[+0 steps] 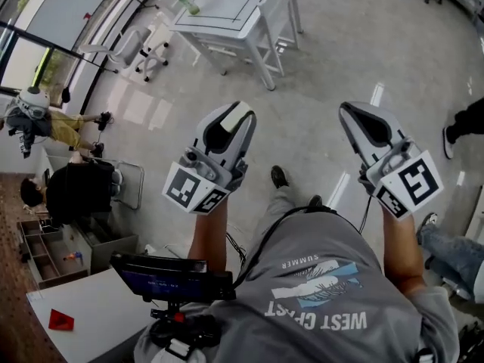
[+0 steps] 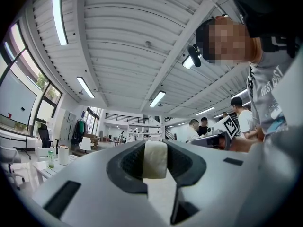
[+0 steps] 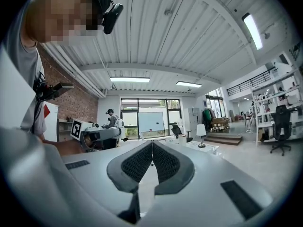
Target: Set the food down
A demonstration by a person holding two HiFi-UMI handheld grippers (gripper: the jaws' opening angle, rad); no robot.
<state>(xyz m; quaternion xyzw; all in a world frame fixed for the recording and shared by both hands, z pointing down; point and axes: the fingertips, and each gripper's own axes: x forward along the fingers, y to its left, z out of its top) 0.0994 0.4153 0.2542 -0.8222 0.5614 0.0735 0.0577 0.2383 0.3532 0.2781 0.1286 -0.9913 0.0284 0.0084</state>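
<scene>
A white, soft-looking block of food (image 2: 155,162) sits pinched between the dark pads of my left gripper (image 2: 155,146), which is shut on it. In the head view the left gripper (image 1: 236,115) is held up at chest height over the floor, its jaws pointing away from me, with the white piece (image 1: 242,113) showing at the tip. My right gripper (image 1: 354,113) is raised beside it at the same height. Its ribbed pads (image 3: 142,162) meet along the tips with nothing between them, so the right gripper (image 3: 152,145) is shut and empty.
A white table (image 1: 227,15) with a bottle (image 1: 189,4) stands ahead across the floor, a chair (image 1: 138,48) to its left. A seated person (image 1: 69,191) is at the left. A white table corner (image 1: 91,308) with a red object (image 1: 61,320) lies lower left. Someone's shoe (image 1: 452,136) shows at the right.
</scene>
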